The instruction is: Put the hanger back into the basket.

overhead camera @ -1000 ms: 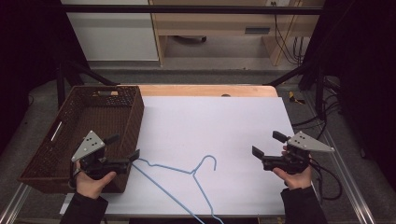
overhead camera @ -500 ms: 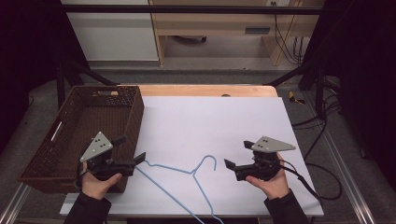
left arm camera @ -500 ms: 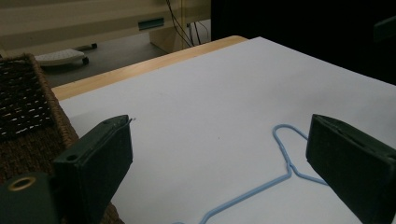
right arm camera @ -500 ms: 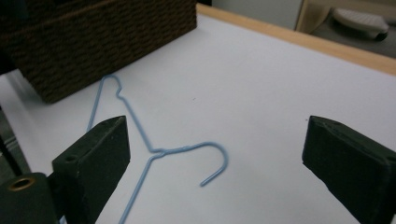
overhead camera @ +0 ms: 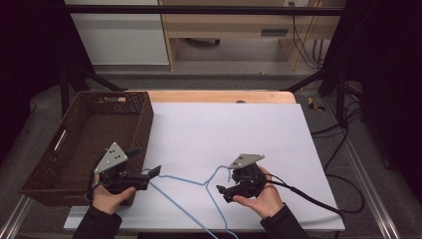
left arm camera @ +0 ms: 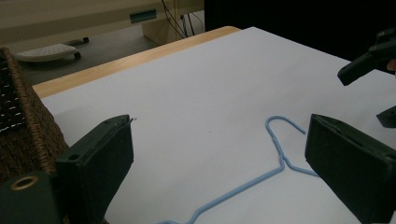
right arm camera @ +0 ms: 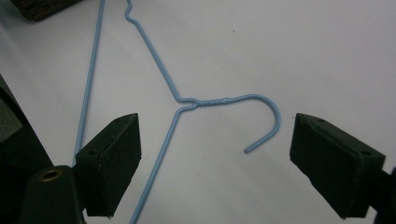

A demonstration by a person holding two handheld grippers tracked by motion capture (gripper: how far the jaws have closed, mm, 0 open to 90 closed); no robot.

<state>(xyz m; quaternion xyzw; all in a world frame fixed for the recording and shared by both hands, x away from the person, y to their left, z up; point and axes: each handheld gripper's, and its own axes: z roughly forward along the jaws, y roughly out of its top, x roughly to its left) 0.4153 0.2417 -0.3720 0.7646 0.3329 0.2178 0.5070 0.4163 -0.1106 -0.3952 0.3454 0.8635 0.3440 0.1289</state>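
Tongs, left (overhead camera: 154, 173): jaws spread wide and gripping nothing, held in the person's left hand (overhead camera: 107, 196) at the counter's near left, just beside the basket; in the left gripper view both black jaws frame the hanger's hook with bare sheet between them.
Tongs, right (overhead camera: 222, 191): jaws also parted and empty, held in the right hand (overhead camera: 261, 196) near the counter's front edge; in the right gripper view the hook and twisted neck lie between the jaws, touched by neither.
Counter (overhead camera: 239, 134): covered by a white sheet, with a strip of wood showing at the far edge.
Basket (overhead camera: 74, 144): dark brown wicker, sits at the counter's left side; its near corner is hidden behind the left hand and tongs.
Hanger (overhead camera: 181, 180): light blue wire, lies flat on the sheet between the two tongs, hook toward the right tongs; its lower end is cut off at the bottom of the high view.
Cable (overhead camera: 318, 204): black, trails from the right tongs over the counter's right edge.
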